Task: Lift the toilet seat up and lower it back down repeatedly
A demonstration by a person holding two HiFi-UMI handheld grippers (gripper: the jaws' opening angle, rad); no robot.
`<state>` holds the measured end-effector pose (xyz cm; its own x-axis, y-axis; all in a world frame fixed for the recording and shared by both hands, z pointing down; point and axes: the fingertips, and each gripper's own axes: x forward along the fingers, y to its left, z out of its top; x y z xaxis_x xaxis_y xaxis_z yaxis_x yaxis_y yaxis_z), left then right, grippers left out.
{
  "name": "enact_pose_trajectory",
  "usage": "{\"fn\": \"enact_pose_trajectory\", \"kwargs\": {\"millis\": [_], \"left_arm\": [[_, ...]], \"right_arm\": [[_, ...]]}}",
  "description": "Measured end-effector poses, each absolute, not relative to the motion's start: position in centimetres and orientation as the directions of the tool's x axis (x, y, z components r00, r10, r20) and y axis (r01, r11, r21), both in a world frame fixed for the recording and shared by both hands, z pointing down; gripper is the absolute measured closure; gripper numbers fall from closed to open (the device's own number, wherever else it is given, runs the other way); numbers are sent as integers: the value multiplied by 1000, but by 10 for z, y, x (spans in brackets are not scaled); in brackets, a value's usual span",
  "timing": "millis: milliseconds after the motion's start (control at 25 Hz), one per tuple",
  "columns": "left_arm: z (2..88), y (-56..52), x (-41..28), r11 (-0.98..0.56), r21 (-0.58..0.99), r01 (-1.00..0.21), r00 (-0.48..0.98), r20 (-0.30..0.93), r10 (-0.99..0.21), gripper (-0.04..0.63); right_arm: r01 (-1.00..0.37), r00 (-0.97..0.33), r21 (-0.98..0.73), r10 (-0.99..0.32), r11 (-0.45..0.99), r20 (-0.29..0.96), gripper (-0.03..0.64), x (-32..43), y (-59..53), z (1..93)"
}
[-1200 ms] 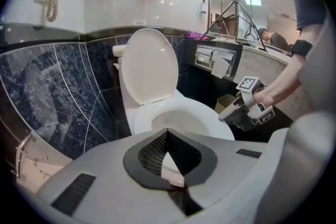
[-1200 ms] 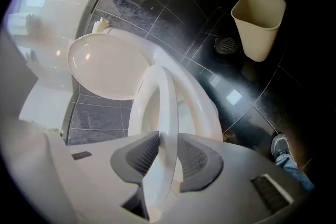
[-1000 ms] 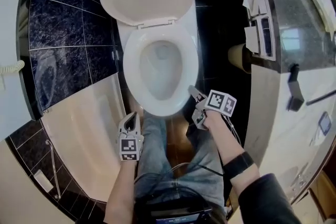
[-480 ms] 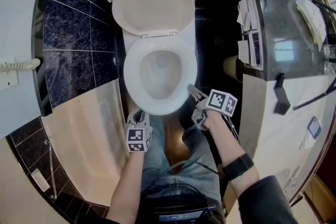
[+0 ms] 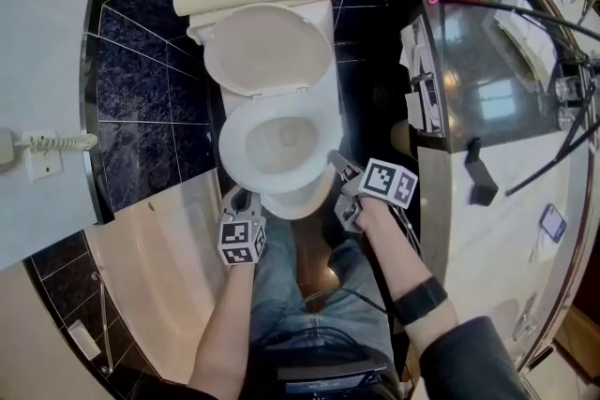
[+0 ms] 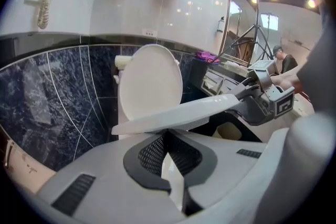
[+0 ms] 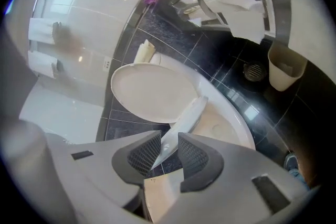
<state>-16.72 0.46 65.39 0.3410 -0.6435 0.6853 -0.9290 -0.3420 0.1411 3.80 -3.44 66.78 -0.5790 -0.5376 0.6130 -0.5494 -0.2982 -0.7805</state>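
My left tongs [image 6: 167, 136] are pinched narrow on the front rim of the toilet seat [image 6: 189, 113]. The seat hangs tilted, its front edge raised clear of the bowl [image 7: 231, 131], in front of the lid [image 5: 267, 47] that leans back against the tank. My right tongs [image 7: 168, 150] have just been closing and now clamp the seat's rim on the other side, the thin white edge standing between their mesh pads, and in the head view I see both tongs at the toilet's front, one on each side.
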Motion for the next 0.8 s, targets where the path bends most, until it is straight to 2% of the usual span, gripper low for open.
{"fn": "enact_pose_trajectory", "kwargs": {"millis": [160, 360, 560, 800], "left_arm": [[632, -33, -170, -336, 139, -932, 341, 654, -675, 595], [606, -86, -167, -347, 130, -929, 349, 623, -700, 595], [590, -140, -166, -383, 102, -918, 364, 597, -715, 595], [582, -195, -166, -425, 42, -904, 369, 580, -726, 595]], "right_arm": [[-578, -594, -794, -569, -190, 569, 531, 31, -47, 619], [-688, -542, -721, -597, -89, 592, 591, 39, -43, 585], [-791, -486, -611, -617, 10, 619, 600, 43, -41, 565], [-822, -462, -567, -643, 52, 610, 601, 40, -49, 557]]}}
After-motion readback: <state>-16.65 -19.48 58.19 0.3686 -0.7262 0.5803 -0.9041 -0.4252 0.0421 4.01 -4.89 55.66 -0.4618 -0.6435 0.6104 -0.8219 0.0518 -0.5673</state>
